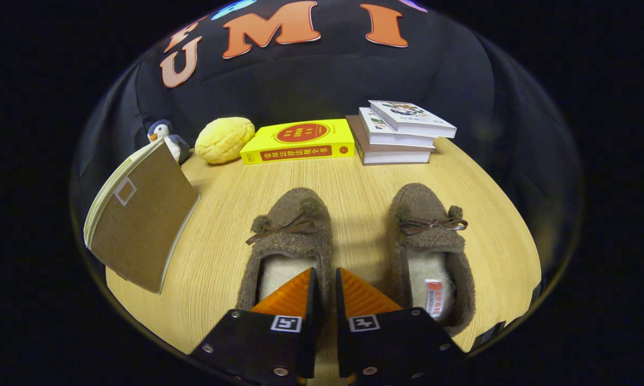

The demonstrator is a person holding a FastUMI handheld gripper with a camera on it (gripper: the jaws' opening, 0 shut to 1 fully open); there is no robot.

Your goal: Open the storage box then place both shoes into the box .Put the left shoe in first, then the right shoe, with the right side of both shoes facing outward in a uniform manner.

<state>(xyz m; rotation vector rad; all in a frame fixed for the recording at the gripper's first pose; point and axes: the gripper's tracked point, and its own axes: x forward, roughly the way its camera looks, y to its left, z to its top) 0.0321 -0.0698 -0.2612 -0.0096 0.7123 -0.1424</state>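
Both shoes sit side by side on the wooden tabletop (354, 177), toes pointing away from the claw (326, 279): the left shoe (289, 241) and the right shoe (429, 236), each brown and fuzzy with a small bow across the top and a pale lining inside. The claw's two fingers are nearly closed, only a thin slit between them, and that slit lines up with the inner side wall of the left shoe; one finger lies over the shoe's opening, the other over the strip of tabletop between the shoes. Whether the wall is actually pinched I cannot tell. Beyond the shoes, along the far side, a thick yellow book (300, 142) lies flat, with a stack of three books (399, 134) just beside it. On the book's other side rests a yellow bun-shaped toy (224, 139), then a little penguin plush (165, 136). A brown-covered notebook (139, 220) stands tilted near the penguin, partly hiding it.
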